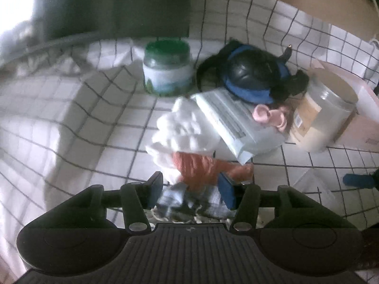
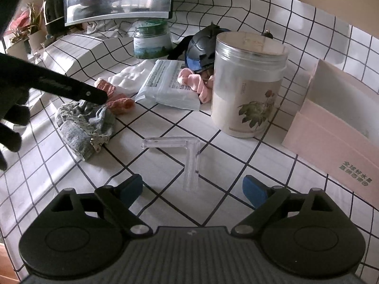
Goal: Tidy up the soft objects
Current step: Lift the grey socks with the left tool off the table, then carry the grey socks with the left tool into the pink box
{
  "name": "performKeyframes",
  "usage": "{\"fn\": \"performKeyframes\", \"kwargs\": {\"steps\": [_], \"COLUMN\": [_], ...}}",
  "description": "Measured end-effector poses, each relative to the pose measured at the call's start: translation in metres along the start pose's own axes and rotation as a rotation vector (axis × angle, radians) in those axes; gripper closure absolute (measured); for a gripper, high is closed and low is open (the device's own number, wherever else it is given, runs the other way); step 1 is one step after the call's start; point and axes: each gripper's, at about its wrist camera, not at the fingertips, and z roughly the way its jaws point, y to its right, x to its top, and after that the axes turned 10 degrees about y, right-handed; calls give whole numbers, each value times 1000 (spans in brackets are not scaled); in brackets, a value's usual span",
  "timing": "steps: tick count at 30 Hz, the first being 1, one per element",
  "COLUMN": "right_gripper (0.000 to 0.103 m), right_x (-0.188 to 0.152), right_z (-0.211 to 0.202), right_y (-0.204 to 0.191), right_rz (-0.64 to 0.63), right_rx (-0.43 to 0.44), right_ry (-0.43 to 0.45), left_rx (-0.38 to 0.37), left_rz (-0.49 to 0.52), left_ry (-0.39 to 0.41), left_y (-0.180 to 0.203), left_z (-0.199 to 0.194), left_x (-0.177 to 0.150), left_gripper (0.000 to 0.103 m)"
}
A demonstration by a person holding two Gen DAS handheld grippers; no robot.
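Left fingers (image 1: pixel 190 190) part-open astride orange sock (image 1: pixel 201 168); right fingers (image 2: pixel 193 190) wide, empty.

two jars (image 2: pixel 246 90), one wipes pack (image 2: pixel 169 85), one helmet (image 2: pixel 201 49)

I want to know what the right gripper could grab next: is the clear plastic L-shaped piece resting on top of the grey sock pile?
No, the clear plastic L-shaped piece lies alone on the checked tablecloth, apart from the grey sock pile.

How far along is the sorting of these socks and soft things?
Early, it seems. No sorted pile shows yet. In hand: the left gripper stands open over the orange socks and grey socks, gripping nothing. Left: white cloth and pink socks lie scattered by the wipes pack. The right gripper hangs open, empty.
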Motion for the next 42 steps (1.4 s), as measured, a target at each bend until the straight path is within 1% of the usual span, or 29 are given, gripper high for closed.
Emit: {"fn": "performKeyframes", "kwargs": {"steps": [1,2,3,4,5,7,9,10,11,13,16,17,18,19,20,22,23,25,27,29,32,35,37,38,40,42], "right_gripper": [11,11,11,10,10,9,1,0,0,0,0,0,0,0,1,5,5,6,10,14,18,23,32,41,41,41], "right_x": [0,0,-1,-1,-1,-1,-2,-2,-2,-2,-1,-1,-1,0,1,3,4,8,14,19,25,28,29,30,33,38], "right_z": [0,0,-1,-1,-1,-2,-1,0,0,0,1,1,1,1,1,0,0,2,8,16,25,30,29,28,26,23], "right_y": [0,0,1,1,1,1,0,-1,-2,-2,-3,-3,-4,-4,-4,-4,-6,-10,-14,-16,-18,-25,-28,-30,-33,-35], "right_rz": [-1,-2,-4,-5,-6,-7,-9,-12,-13,-7,-3,-4,-7,-9,-4,17,25,26,24,31,40,-3,-16,-24,-31,-29], "right_rx": [1,3,4,5,6,11,19,24,20,13,7,6,8,10,11,17,22,19,13,18,25,5,13,20,30,24], "right_ry": [2,3,4,5,5,7,1,-8,-8,-12,-20,-21,-23,-26,-30,-22,-12,11,23,14,4,0,-1,-2,-12,-1], "left_rx": [-28,-61,-79,-85,-86,-79,-66,-58,-52,-51,-52,-55,-50,-40,-38,-66,-72,-61,-55,-45,-35,-38,-46,-51,-61,-64], "left_rz": [-19,-41,-48,-33,-11,37,93,128,135,117,129,135,131,109,67,-25,-50,-63,-77,-96,-138,-171,-181,-186,-196,-200], "left_ry": [-19,-33,-33,-24,-19,-20,-29,-35,-37,-42,-32,-28,-22,-13,-10,6,21,40,55,63,54,40,33,30,29,39], "left_y": [0,0,1,4,7,16,23,27,29,27,26,25,23,20,15,1,-5,-14,-24,-36,-53,-64,-67,-70,-73,-75], "left_z": [4,6,8,8,9,9,9,10,11,11,8,7,4,1,-4,-14,-21,-33,-43,-51,-54,-54,-55,-55,-55,-55], "left_x": [-1,-3,-4,-5,-6,-8,-9,-9,-10,-9,-12,-12,-13,-13,-13,-14,-15,-15,-15,-16,-19,-26,-30,-32,-32,-28], "left_gripper": [47,44,40,35,32,28,28,27,27,27,27,32,40,66,69,70,70,70,70,70,70,70,70,70,70,70]}}
